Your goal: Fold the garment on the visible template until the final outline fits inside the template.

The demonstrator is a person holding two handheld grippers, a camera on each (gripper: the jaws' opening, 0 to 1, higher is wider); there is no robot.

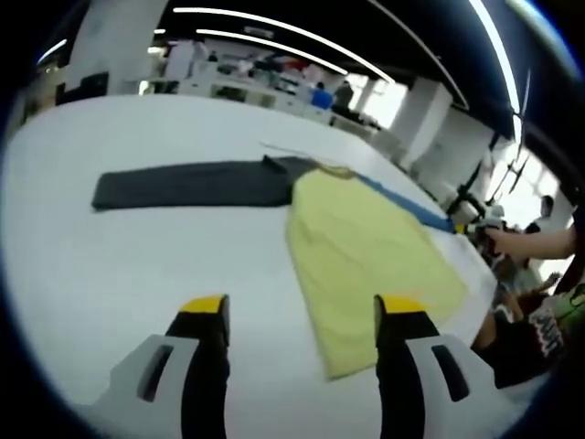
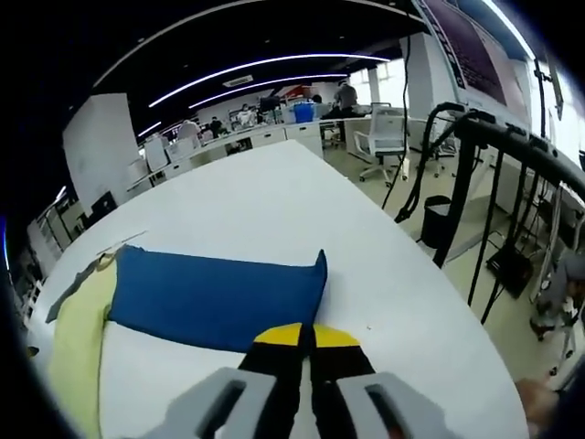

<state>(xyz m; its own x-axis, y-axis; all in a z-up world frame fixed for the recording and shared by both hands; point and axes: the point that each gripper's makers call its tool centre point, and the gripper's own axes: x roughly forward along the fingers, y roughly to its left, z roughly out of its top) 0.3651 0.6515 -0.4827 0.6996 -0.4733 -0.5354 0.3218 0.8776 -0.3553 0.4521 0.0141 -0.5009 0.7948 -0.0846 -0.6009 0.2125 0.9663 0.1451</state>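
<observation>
Garments number three: yellow [image 1: 366,265], blue [image 2: 215,297], dark grey [image 1: 187,186].

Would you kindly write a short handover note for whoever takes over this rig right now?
Left gripper: open, empty, above the white table near the yellow garment.
Right gripper: shut, at the near edge of the blue cloth; whether it pinches the cloth cannot be told.
A dark grey cloth lies flat beyond the yellow one.
Done: unclear. Left: fold until the outline fits the template.
</observation>
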